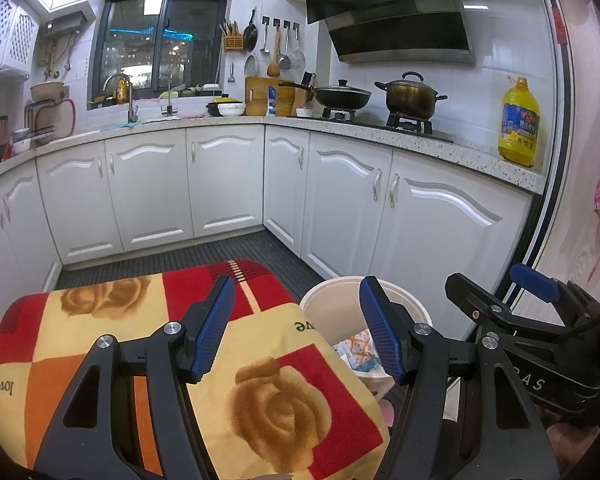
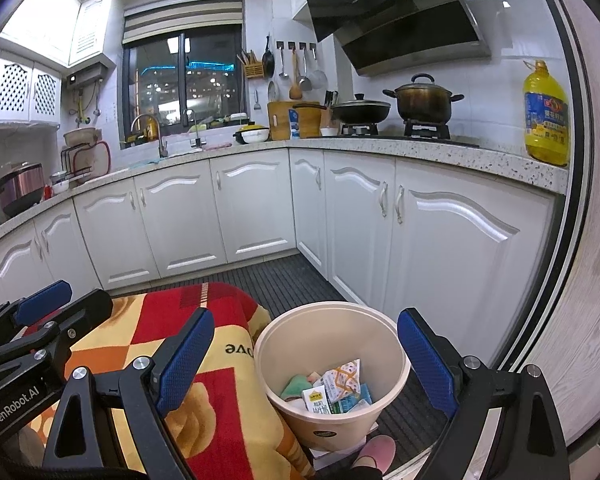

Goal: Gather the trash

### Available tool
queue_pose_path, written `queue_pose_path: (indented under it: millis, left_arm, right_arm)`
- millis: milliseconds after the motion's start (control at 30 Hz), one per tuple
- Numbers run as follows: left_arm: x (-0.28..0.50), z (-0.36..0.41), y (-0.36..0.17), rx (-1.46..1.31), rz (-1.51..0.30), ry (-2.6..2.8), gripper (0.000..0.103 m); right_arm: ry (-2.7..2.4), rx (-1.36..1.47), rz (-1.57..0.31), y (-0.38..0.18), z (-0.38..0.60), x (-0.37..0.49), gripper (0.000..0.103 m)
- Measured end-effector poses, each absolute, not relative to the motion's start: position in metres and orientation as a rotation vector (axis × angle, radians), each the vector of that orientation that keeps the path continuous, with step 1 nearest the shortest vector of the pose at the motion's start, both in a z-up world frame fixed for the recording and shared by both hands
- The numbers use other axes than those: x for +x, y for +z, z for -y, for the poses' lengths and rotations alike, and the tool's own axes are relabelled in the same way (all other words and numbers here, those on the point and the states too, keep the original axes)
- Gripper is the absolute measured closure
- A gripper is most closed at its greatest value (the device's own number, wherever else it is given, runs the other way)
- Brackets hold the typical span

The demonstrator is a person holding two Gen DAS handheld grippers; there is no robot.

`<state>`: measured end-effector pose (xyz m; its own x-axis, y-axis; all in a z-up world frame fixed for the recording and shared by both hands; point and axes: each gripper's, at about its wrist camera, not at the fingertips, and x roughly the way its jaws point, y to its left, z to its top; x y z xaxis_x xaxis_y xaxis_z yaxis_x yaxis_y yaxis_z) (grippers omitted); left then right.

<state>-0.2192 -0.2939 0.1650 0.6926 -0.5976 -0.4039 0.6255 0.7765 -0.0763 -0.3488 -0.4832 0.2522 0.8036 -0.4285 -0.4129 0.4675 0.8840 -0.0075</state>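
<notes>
A cream trash bin (image 2: 332, 420) stands on the dark floor beside a table covered with a red, orange and yellow rose cloth (image 2: 220, 400). Several cartons and wrappers (image 2: 332, 388) lie inside the bin. My right gripper (image 2: 306, 360) is open and empty, its fingers spread on either side of the bin's mouth, above it. My left gripper (image 1: 298, 328) is open and empty above the cloth's right edge (image 1: 260, 380), with the bin (image 1: 324, 308) just to its right. The right gripper shows at the right of the left wrist view (image 1: 500, 304).
White cabinets (image 2: 240, 208) run along the back and right under a speckled counter. A yellow oil jug (image 2: 546, 116) stands on the counter at right. A pink slipper (image 2: 374, 452) lies by the bin's base. A wall and door frame (image 2: 580, 260) stand close on the right.
</notes>
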Motion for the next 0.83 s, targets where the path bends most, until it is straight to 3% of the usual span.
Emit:
queue_pose_path:
  millis: [833]
  left_arm:
    - [-0.211, 0.295, 0.155, 0.091, -0.446, -0.723, 0.039]
  right_arm:
    - [-0.497, 0.127, -0.447, 0.242, 0.498, -0.346, 0.012]
